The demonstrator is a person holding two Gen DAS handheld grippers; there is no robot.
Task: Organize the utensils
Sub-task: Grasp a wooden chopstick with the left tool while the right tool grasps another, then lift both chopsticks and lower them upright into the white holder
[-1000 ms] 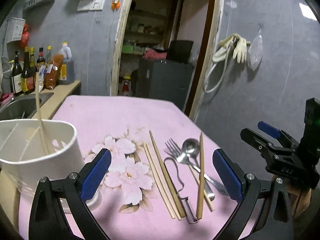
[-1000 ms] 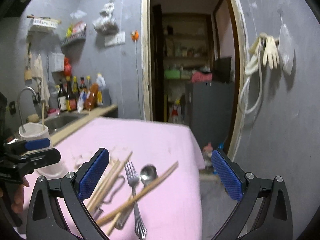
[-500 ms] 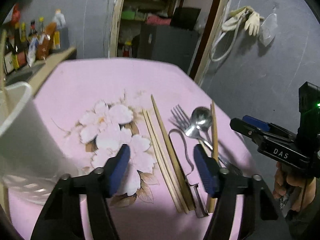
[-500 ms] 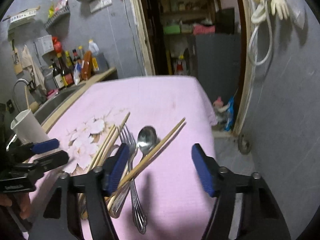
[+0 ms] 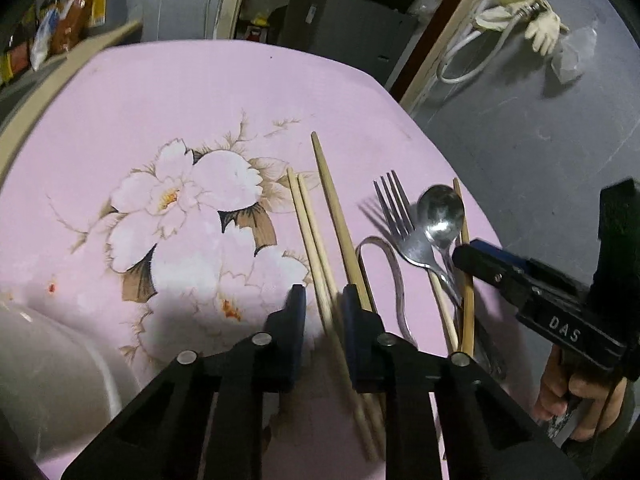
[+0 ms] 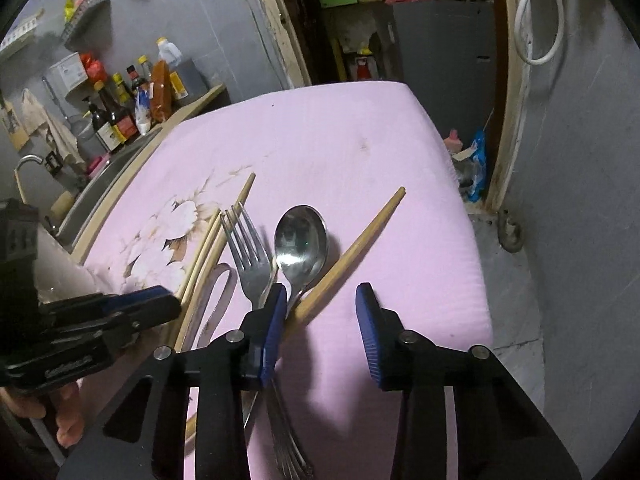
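Since a second ago both grippers have dipped toward the tabletop (image 5: 208, 92), the room's upper walls have slid out of view, and both sets of jaws have just been closing. We see a pink cloth with a white flower print (image 5: 192, 208) covering the tabletop, grey walls around it, an open doorway (image 6: 384, 20) beyond the far edge, bottles (image 6: 120, 108) by a sink to the left, and a white pot (image 5: 44, 364) at the near left.

The left gripper (image 5: 323, 300) stands narrowed to a slim gap astride the pale chopstick pair (image 5: 308, 232); whether the pads press them we cannot tell. The right gripper (image 6: 322, 312) is about a quarter open, its left pad against the lone chopstick (image 6: 360, 240), the right pad clear of it.

The utensils lie side by side at the near right, long axes running away from us: chopstick pair, a darker chopstick (image 5: 336, 216), peeler (image 5: 384, 264), fork (image 6: 246, 252) with tines far, spoon (image 6: 300, 240) with bowl far. The lone chopstick slants across them, its tip toward the far right.
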